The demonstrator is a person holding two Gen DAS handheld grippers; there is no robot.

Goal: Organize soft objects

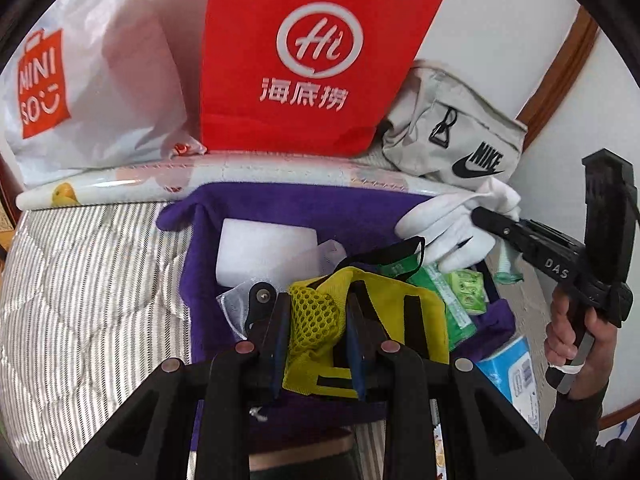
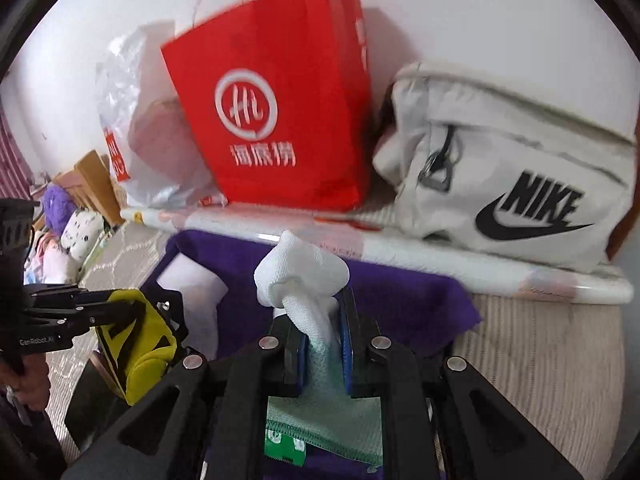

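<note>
My left gripper [image 1: 316,320] is shut on a yellow mesh pouch with black straps [image 1: 384,312], hanging over a purple fabric bin [image 1: 304,204]; the same pouch [image 2: 148,340] and left gripper [image 2: 100,312] show at the left of the right wrist view. My right gripper [image 2: 322,344] is shut on a pair of white socks with pale green cuffs [image 2: 300,276], held above the purple bin [image 2: 400,296]. In the left wrist view the right gripper [image 1: 480,216] holds the white socks [image 1: 448,228] over the bin's far right corner. A white foam block [image 1: 264,252] and green packets [image 1: 460,292] lie inside.
A red paper bag [image 1: 304,60], a white Miniso plastic bag [image 1: 80,92] and a beige Nike pouch [image 1: 452,140] lean against the wall behind a rolled white sheet [image 1: 120,188]. A striped quilt [image 1: 80,300] lies left; a blue tissue pack [image 1: 508,372] lies right. Plush items [image 2: 72,228] sit far left.
</note>
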